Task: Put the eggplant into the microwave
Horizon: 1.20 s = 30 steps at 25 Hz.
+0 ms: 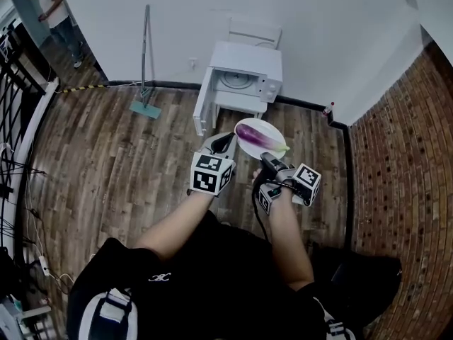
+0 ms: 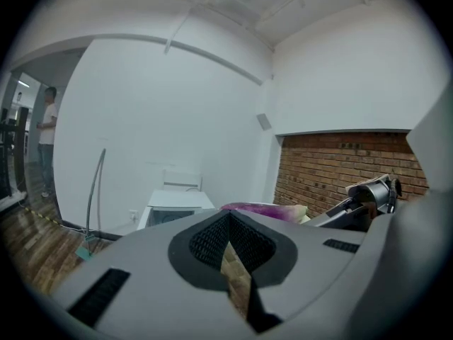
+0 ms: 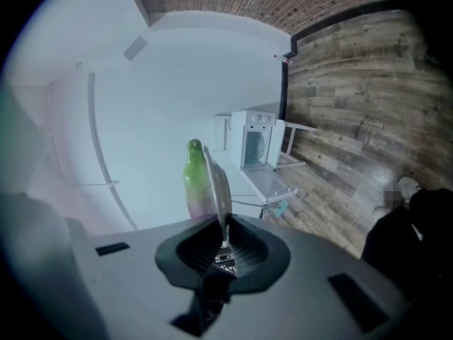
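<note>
**Right jaws clamp the plate that carries the eggplant; left jaws closed on nothing**

The right gripper point(image 3: 223, 243) has its jaws nearly together, clenched on the rim of a white plate point(image 3: 216, 183). In the right gripper view the plate rises edge-on straight out from between the pads. The eggplant point(image 3: 195, 172) lies against the plate's face just beyond the jaw tips, its green stem end farthest from them and its purple body nearer.

In the head view the right gripper point(image 1: 265, 158) bites the near edge of the plate point(image 1: 244, 126). The eggplant point(image 1: 260, 139) lies across the plate just ahead of the jaws, touching the plate but not the pads.

The left gripper point(image 2: 228, 236) has its jaws closed tip to tip with nothing held; only wooden floor shows through the thin slit behind the tips. In the head view the left gripper point(image 1: 225, 142) points at the plate's left edge, close beside it; whether it touches I cannot tell. From the left gripper view the eggplant point(image 2: 262, 209) sits just past the jaw tips and slightly right.

The microwave point(image 1: 244, 80) stands against the wall with its door open, well ahead of both sets of jaws and apart from the plate.
</note>
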Each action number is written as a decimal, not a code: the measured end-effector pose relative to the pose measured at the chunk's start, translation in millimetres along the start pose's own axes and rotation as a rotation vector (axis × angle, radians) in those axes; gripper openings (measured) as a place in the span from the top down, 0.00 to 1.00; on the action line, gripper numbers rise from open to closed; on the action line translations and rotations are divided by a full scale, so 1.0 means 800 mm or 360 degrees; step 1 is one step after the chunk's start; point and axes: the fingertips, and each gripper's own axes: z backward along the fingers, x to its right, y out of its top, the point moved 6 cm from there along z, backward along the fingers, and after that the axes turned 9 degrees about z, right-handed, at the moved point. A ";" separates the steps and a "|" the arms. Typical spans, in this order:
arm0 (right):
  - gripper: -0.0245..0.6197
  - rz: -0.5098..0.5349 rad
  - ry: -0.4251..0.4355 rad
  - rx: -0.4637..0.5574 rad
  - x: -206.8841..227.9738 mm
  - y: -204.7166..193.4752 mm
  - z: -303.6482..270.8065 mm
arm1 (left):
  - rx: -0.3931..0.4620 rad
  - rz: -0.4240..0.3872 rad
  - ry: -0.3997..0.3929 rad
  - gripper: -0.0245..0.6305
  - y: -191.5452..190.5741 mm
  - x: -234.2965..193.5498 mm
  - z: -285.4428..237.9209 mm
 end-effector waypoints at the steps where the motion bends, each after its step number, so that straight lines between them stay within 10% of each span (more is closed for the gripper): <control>1: 0.91 -0.0008 -0.0004 -0.0002 0.003 0.003 0.000 | -0.0003 0.0002 0.0002 0.96 -0.001 0.001 -0.004; 30: 0.91 0.0036 -0.0105 -0.0076 -0.019 0.192 -0.205 | -0.0019 0.0119 0.0095 0.96 0.077 -0.120 -0.244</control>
